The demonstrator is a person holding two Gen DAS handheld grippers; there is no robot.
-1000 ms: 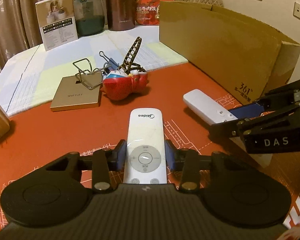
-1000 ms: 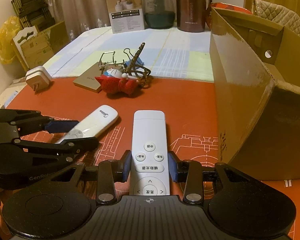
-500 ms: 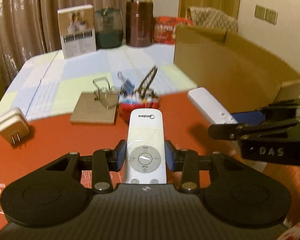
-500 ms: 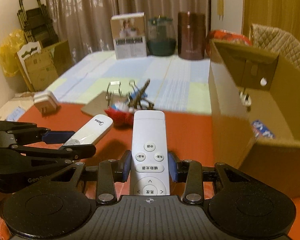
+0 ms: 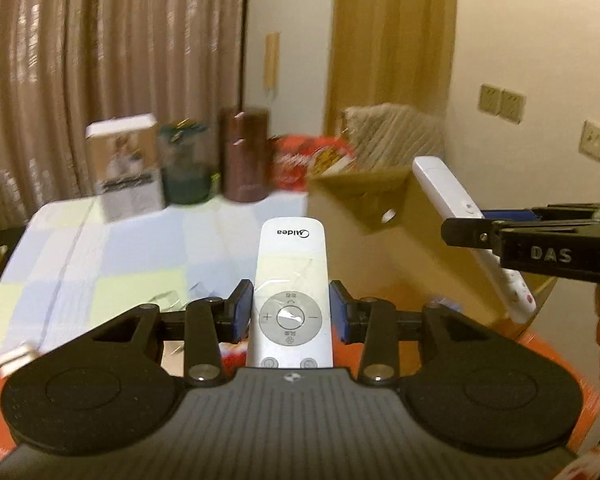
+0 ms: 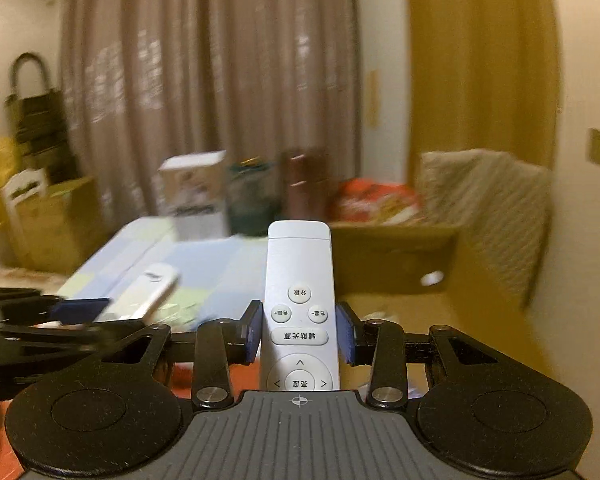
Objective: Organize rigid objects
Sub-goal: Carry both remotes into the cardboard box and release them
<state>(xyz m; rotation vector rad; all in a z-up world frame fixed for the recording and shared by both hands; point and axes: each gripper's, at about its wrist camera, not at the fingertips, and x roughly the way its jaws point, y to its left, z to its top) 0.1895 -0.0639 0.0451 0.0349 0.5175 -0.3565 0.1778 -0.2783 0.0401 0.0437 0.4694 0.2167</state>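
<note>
The left gripper (image 5: 291,314) is black hard plastic with two blue pads (image 5: 242,310). The pads press on both sides of a smooth white plastic Midea remote with a round grey button ring (image 5: 290,276), so the gripper is closed on it. The remote is long and flat with a rounded far end, and it sticks straight out in the air.

The right gripper (image 6: 300,336) looks the same, and its blue pads (image 6: 253,334) squeeze a long white remote with small round buttons and a flat square end (image 6: 299,292). In the left view this remote (image 5: 452,196) tilts up beside the open brown cardboard box (image 5: 364,192). The box has dull, stiff walls and a small round hole in one flap.

At the back, all blurry, stand a white paper box with a picture on it (image 5: 126,168), a dark green glass jar (image 5: 186,168), a tall shiny brown metal can (image 5: 244,154) and a crinkly red food packet (image 5: 312,158). They sit on a soft cloth with pale blue and green squares (image 5: 100,256). A ribbed brown curtain (image 5: 112,48) hangs behind.

A second ago both remotes lay low on the red mat. Now both are lifted high, and the little toys and clips on the mat have dropped almost out of sight. The box now lies below the right remote.
</note>
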